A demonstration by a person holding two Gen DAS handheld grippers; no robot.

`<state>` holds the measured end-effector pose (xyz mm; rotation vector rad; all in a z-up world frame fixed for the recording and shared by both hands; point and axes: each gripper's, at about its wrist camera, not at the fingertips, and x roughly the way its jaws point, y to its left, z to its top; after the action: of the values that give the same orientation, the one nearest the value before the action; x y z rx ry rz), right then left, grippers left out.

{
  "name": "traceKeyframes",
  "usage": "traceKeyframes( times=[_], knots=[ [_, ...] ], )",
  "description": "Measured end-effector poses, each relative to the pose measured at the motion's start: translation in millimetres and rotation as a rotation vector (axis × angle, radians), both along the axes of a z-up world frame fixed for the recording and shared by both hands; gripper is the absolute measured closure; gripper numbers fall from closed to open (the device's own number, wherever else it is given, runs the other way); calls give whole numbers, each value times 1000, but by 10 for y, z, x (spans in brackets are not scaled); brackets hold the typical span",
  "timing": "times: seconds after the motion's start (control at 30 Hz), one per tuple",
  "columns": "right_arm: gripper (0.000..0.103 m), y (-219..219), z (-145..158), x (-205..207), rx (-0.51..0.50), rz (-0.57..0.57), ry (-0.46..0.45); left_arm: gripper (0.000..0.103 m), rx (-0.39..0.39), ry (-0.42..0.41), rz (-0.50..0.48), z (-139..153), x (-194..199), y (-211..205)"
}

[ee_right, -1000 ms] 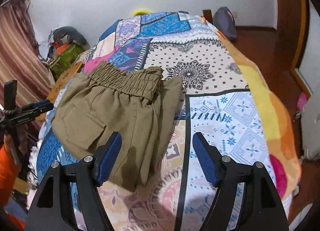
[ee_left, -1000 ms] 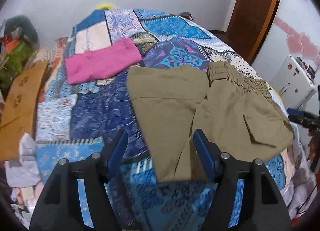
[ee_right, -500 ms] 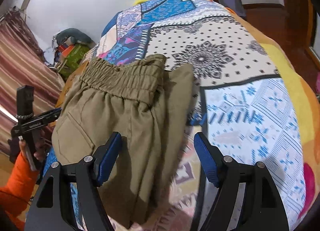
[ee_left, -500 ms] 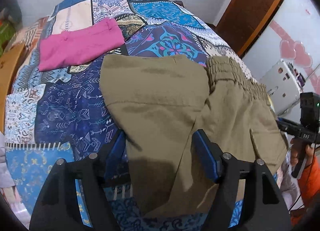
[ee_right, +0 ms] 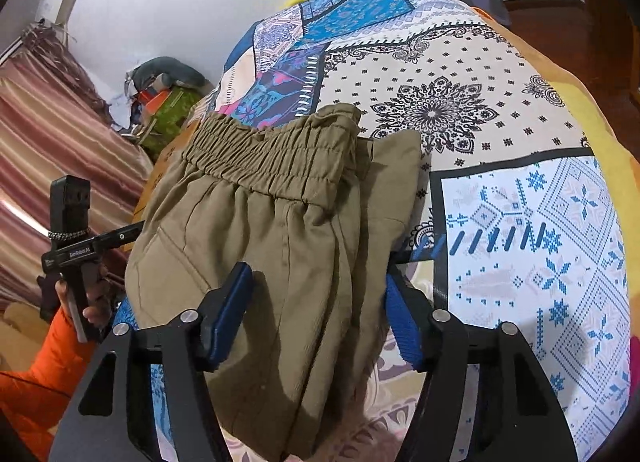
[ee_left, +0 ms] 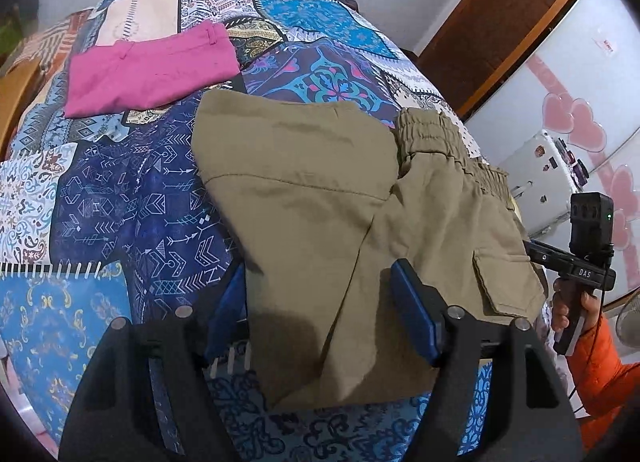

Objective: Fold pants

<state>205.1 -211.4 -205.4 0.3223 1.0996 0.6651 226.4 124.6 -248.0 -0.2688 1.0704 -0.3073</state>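
Khaki pants (ee_left: 320, 198) lie partly folded on the patchwork bed cover, one leg folded over, the elastic waistband (ee_left: 444, 142) at the right. My left gripper (ee_left: 320, 294) is open, its blue pads straddling the near folded edge of the leg. In the right wrist view the pants (ee_right: 280, 230) fill the middle, waistband (ee_right: 272, 158) at the far side. My right gripper (ee_right: 320, 302) is open, its blue pads on either side of the near part of the pants. Neither gripper holds cloth.
Folded pink pants (ee_left: 148, 66) lie further back on the bed (ee_left: 120, 190). The other gripper and an orange sleeve (ee_left: 592, 358) show at the right bed edge. A white appliance (ee_left: 536, 178) and a wooden door (ee_left: 500, 22) stand right. Clutter (ee_right: 168, 102) and a curtain (ee_right: 48, 122) stand left.
Both grippers have moved forward and down over the khaki pants, so the cloth now lies between their open pads. The pants have not moved.
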Motion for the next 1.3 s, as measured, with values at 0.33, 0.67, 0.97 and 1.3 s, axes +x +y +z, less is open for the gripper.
traceKeyframes(
  times=[0.33,0.67,0.97,1.3],
  knots=[
    [75,-15,-21,113,59,-81,22,48,65,-19,21,34,240,-138],
    [90,75,333,135,-29,-31,-97,96,273,-70,41,242,141,-327],
    [92,260,770,217,-122,46,-231,100,322,-180,25,675,-1,-484],
    [92,581,1240,420,-148,112,-351,100,349,-277,49,1158,9,-426]
  ],
)
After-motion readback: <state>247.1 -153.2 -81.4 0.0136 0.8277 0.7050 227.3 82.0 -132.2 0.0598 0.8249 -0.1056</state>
